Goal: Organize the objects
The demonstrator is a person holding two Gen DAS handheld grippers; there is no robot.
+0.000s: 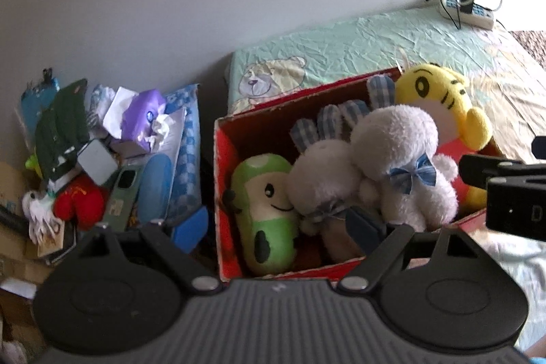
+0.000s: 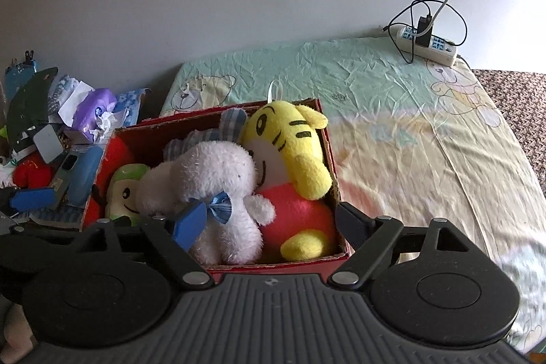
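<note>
A red cardboard box (image 1: 225,193) (image 2: 327,139) stands on the bed with soft toys in it. Inside lie a green mushroom plush (image 1: 269,210) (image 2: 124,190), a white plush with a blue bow (image 1: 399,159) (image 2: 218,179) and a yellow tiger plush (image 1: 440,101) (image 2: 290,139). My left gripper (image 1: 278,227) hovers open over the box's near left part, one blue pad outside the wall. My right gripper (image 2: 269,224) stands open over the white plush and the tiger, gripping nothing. Part of the right gripper's black body (image 1: 505,190) shows at the right edge of the left wrist view.
A heap of clutter lies left of the box: a purple tissue pack (image 1: 143,118) (image 2: 92,111), a red toy (image 1: 80,200), a phone (image 1: 124,190), blue packets. A power strip with cables (image 1: 467,7) (image 2: 426,43) sits at the mattress's far right corner. The green bear-print sheet (image 2: 392,125) stretches to the right.
</note>
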